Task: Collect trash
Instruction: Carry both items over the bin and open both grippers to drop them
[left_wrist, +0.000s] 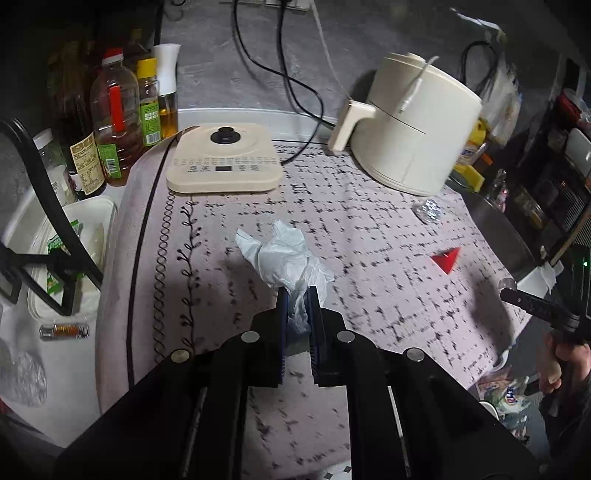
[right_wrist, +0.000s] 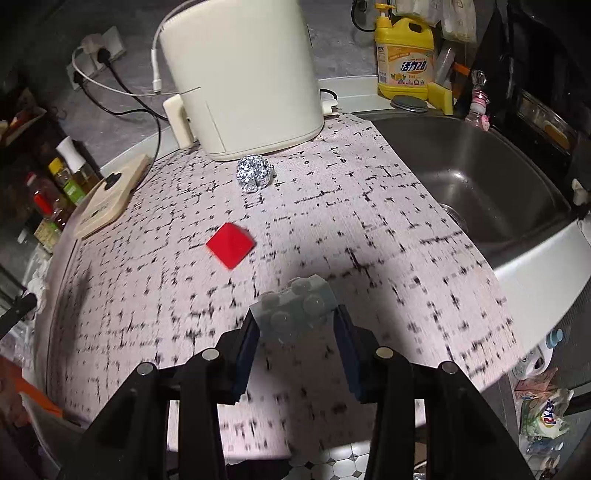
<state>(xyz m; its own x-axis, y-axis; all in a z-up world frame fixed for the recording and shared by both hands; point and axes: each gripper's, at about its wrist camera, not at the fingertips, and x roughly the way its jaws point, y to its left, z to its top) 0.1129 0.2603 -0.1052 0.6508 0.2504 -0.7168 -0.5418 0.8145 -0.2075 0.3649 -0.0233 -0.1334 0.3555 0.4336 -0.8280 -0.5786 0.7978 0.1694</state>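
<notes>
Your left gripper (left_wrist: 298, 291) is clamped on the crumpled white tissue (left_wrist: 284, 258), its jaws nearly together with the soft paper bunched between the pads and the rest blooming out ahead over the patterned cloth (left_wrist: 207, 295); it looks almost weightless and will compress to nothing, so a pinch on the thickest wad is what keeps it from tearing or slipping free. Your right gripper (right_wrist: 297, 317) stands half closed around a grey studded block (right_wrist: 295, 306), hard plastic with smooth faces and round knobs on top; the pads appear to press its two flat sides, which is the sensible place, since the studs would roll under a grip. Further out on the woven, black-flecked cloth lies a red pyramid-shaped piece (right_wrist: 231, 243), rigid and sharp-edged, likely best taken across two opposite sloping faces low down. Beyond it, just in front of the cream air fryer (right_wrist: 243, 74), sits a ball of foil (right_wrist: 255, 173), light, crinkled and easily crushed. The steel sink (right_wrist: 476, 177) lies to the right
</notes>
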